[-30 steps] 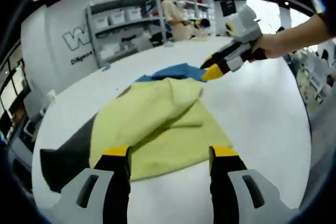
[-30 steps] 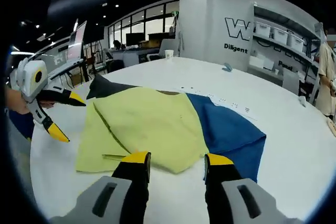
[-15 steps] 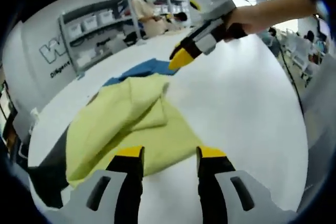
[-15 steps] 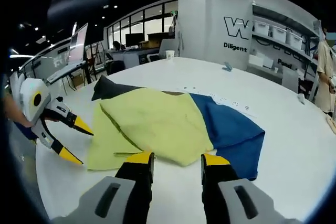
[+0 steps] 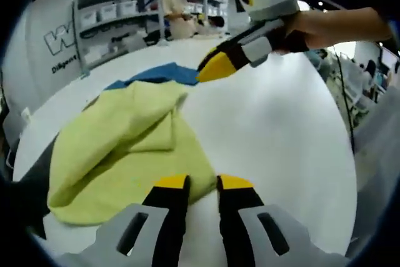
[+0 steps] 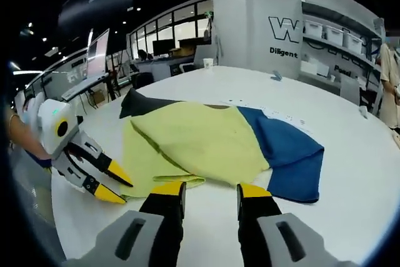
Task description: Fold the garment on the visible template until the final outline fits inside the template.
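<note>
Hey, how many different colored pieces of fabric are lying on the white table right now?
3: a yellow-green garment in the middle, a blue cloth sticking out beneath it on one side, and a dark cloth peeking out at the far corner. More could be hidden underneath.

My right gripper (image 6: 209, 191) hovers at the near edge of the garment (image 6: 200, 142), fingers (image 6: 167, 193) a little apart with nothing between them, over the white counter (image 6: 350, 204). The garment lies flat: a yellow-green panel folded over the middle, a blue part (image 6: 290, 154) sticking out to the right, a dark corner (image 6: 140, 102) at the far left. My left gripper (image 6: 115, 182) comes in from the left, yellow tips slightly parted at the garment's left edge; can't tell if they touch the cloth. Behind: a white wall with lettering (image 6: 289, 29), shelves with bins (image 6: 340, 32), a small cup (image 6: 207, 63) on the far counter edge.
</note>
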`<state>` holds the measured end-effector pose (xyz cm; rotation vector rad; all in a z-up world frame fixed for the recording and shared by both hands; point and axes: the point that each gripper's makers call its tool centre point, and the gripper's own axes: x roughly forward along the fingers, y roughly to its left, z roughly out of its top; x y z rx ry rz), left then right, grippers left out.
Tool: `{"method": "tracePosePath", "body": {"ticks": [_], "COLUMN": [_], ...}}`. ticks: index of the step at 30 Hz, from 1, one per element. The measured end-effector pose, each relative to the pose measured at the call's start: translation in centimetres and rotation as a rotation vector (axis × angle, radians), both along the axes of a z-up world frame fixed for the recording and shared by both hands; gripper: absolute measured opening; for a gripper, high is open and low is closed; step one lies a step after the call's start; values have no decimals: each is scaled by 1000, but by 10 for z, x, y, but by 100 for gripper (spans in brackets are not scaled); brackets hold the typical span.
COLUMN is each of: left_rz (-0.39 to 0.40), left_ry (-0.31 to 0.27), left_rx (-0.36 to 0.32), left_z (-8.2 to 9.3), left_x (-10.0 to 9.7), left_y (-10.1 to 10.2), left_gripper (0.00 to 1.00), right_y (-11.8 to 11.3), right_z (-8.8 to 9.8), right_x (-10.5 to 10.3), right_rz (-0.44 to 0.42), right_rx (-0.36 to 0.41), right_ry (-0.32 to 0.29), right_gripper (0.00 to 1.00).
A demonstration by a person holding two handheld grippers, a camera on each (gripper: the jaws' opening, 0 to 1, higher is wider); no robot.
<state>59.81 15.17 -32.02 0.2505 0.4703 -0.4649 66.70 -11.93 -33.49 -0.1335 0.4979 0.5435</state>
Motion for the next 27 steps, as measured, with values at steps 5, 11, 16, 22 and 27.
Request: {"method": "tracePosePath", "body": {"ticks": [5,11,16,22,27], "left_rz": [-233,-440,-441,-385,-346], "left_ry": [46,83,191,192,183], "left_rx": [91,145,33,4,-46], "left_z": [-23,-53,-67,-66,-65], "left_x": [-49,-88,-94,-86,-87], "left_y": [-60,-123,-146,-140,-139], "left_gripper": [10,4,3,3,3], "right_y": [13,17,28,109,119], "right_z": [-11,1,-4,-27,-41], "right_x": [-34,-60,-82,-106,-102], "right_rz": [89,87,109,303,279], "right_rx": [-75,-45,-17,-35,-12], "right_ry": [26,46,81,106,135], "right_gripper": [27,23,23,21,19]}}
